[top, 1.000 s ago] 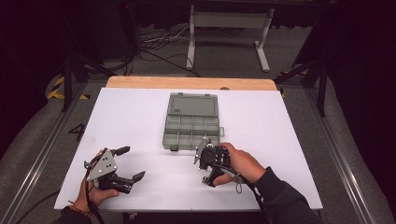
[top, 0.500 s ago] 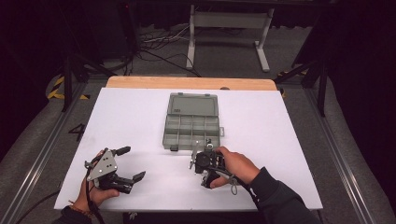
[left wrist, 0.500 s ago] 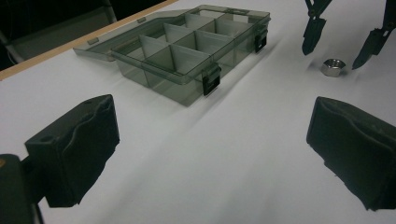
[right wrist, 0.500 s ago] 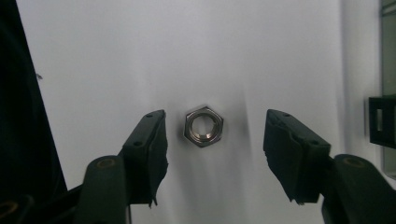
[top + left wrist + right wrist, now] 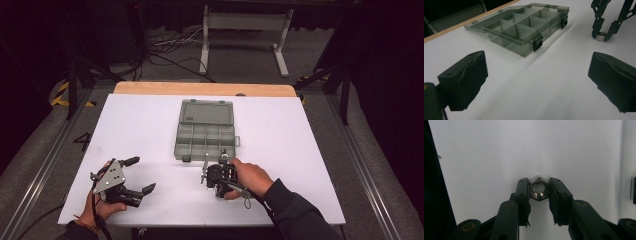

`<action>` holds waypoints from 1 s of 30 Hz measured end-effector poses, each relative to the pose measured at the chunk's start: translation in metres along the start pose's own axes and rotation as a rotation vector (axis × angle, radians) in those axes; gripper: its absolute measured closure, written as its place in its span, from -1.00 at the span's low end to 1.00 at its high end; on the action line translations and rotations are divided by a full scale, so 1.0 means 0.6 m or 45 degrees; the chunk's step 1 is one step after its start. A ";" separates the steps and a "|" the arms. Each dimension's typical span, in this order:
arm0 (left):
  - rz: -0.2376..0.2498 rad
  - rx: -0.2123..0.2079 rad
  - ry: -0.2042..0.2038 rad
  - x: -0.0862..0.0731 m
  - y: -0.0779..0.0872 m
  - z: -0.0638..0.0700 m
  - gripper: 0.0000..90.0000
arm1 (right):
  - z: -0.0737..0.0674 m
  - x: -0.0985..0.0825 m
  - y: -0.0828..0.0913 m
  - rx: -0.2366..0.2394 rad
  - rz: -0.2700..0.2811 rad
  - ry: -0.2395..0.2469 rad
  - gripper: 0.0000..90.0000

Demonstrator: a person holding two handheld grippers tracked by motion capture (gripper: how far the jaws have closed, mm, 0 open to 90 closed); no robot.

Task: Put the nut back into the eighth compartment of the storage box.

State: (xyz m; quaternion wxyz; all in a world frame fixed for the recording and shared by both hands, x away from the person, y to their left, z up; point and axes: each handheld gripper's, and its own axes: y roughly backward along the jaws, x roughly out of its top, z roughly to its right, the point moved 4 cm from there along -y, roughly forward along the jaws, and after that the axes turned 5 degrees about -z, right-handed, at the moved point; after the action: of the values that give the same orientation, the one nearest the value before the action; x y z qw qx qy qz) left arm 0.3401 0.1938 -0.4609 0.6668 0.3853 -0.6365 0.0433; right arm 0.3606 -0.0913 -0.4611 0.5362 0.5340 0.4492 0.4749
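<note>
A steel hex nut [image 5: 533,192] lies flat on the white table [image 5: 300,150]. My right gripper [image 5: 538,186] points down at it. Its jaws have just been closing, and both pads now press on the nut's flats. In the high view the right gripper [image 5: 205,176] sits just in front of the grey organizer box [image 5: 178,140]. The left gripper view shows the nut [image 5: 600,37] pinched at the upper right. My left gripper [image 5: 141,175] rests at the near left with its jaws wide apart. Nothing lies between its pads [image 5: 464,75].
The organizer box [image 5: 506,42] stands open, its lid laid back toward the far side and its compartments bare. A wooden strip [image 5: 200,88] edges the table's far side. Beyond it are a dark floor, cables and a white stand [image 5: 245,22].
My right hand has shifted slightly toward the near left with its gripper lowered to the table. The left hand has stayed put.
</note>
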 end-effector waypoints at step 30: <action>-0.002 0.004 0.004 -0.001 0.000 0.000 -0.93 | 0.013 -0.033 0.056 -0.062 0.058 -0.019 0.56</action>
State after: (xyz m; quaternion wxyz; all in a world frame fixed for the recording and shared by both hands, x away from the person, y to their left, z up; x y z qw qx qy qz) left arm 0.3403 0.1940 -0.4613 0.6672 0.3867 -0.6351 0.0444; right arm 0.3645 -0.1126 -0.4281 0.5416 0.5344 0.4212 0.4937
